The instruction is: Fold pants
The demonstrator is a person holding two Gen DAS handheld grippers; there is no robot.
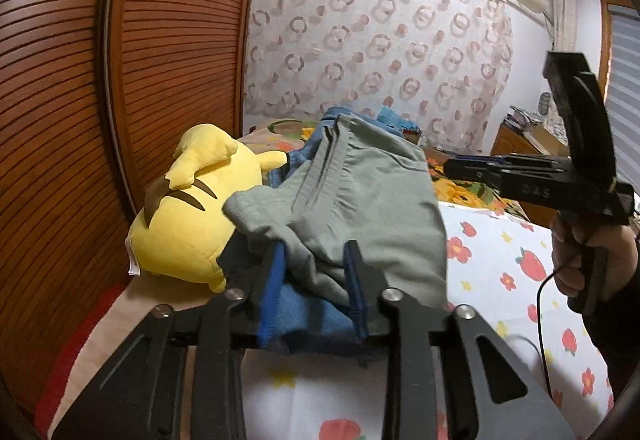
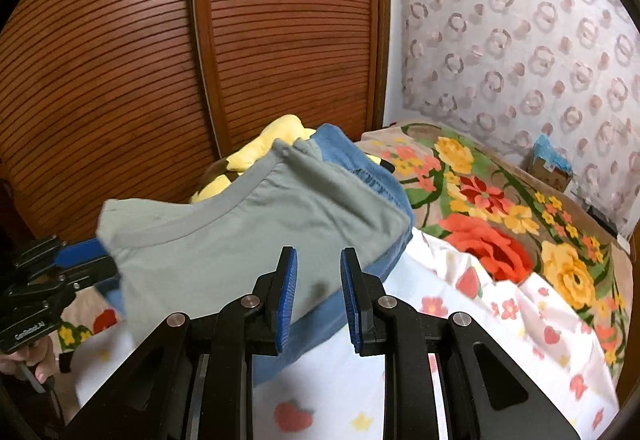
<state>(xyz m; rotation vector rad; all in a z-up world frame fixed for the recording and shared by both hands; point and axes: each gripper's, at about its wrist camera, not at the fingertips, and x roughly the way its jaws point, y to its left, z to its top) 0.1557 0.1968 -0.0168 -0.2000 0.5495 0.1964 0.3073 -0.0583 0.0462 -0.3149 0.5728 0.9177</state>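
Pants (image 1: 360, 200) — grey-green soft cotton, flat waistband, lying atop blue denim (image 2: 360, 168) on bed (image 2: 460, 340), beside yellow plush (image 1: 188, 224). My left tool (image 1: 316, 280) looks clenched on bunched hem; my right tool (image 2: 318, 292) released, hovering just over cloth. Mid-fold, I judge — next: right grabs opposite corner, keep edges level.

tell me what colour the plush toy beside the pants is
Yellow with brown stripes; the plush toy shows best in the left wrist view.
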